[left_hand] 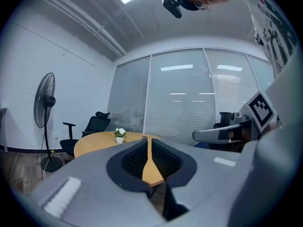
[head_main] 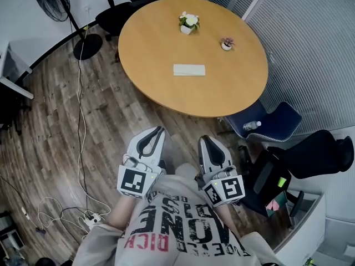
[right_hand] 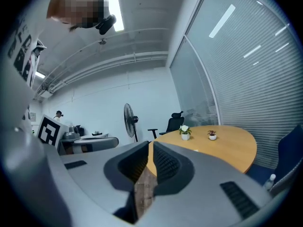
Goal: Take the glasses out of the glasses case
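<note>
Glasses case (head_main: 189, 70), a white oblong, lies flat near the middle of the round wooden table (head_main: 155, 49). A white flower pot (head_main: 188, 22) and a smaller pot (head_main: 226, 44) stand beyond it, toward the table's far edge.

We hold both grippers close to our body, over the wooden floor (head_main: 55, 121) and short of the table's near edge. The case is well apart from both of them, ahead and roughly in line with the space between the two.

Our left gripper (head_main: 160, 131) has its jaws all but together, with only a thin slit between the ribbed pads (left_hand: 161, 160), and it holds nothing. Our right gripper (head_main: 206, 139) has its jaws closed, and it is also empty. Both point toward the table.
</note>
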Available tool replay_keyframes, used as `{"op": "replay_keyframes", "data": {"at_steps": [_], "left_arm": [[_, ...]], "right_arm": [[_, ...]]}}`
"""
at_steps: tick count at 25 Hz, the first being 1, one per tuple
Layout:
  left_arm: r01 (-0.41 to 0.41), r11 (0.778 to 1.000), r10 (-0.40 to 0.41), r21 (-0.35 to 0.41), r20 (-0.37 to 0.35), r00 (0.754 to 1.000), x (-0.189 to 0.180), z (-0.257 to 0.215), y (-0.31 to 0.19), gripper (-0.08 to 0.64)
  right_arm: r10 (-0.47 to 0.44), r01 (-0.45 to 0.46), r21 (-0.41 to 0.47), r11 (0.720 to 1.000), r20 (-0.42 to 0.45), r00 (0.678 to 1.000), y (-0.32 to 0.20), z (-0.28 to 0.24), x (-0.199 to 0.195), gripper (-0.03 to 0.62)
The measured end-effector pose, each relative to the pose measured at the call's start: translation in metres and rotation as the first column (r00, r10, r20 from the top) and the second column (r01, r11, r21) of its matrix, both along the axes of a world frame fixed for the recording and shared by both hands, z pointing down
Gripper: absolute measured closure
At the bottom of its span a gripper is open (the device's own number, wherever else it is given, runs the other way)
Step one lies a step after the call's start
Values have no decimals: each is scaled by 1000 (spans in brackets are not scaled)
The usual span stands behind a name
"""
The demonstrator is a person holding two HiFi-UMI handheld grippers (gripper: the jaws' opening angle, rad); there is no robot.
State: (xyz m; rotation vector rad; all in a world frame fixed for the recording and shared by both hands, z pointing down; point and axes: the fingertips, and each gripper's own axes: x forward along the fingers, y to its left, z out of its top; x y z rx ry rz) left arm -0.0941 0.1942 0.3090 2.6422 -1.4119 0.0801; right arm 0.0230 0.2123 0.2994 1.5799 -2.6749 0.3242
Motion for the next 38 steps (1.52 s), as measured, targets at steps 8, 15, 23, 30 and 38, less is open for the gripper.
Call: {"op": "replay_keyframes", "data": {"at_steps": [8, 15, 23, 30, 38], "left_arm": [[20, 1000, -20, 11, -1, 1000, -6, 6, -30, 525], [47, 999, -48, -20, -22, 999, 7, 13, -74, 526], [93, 995, -92, 35, -24, 995, 39, 3, -145, 528], [150, 987, -149, 49, -17, 989, 52, 1, -176, 528], [178, 983, -178, 37, -12, 984, 52, 6, -195, 528]], "right_arm": [[8, -8, -27, 1000, -4, 1000, -31, 9, 5, 571], [-18, 18, -45, 999, 0, 1000, -81, 16, 18, 571], [-49, 49, -19, 999, -10, 999, -157, 12, 58, 571], [-79, 78, -28, 997, -33, 996, -191, 15, 84, 571], [-74, 72, -64, 995, -35, 997, -212, 28, 94, 571]]}}
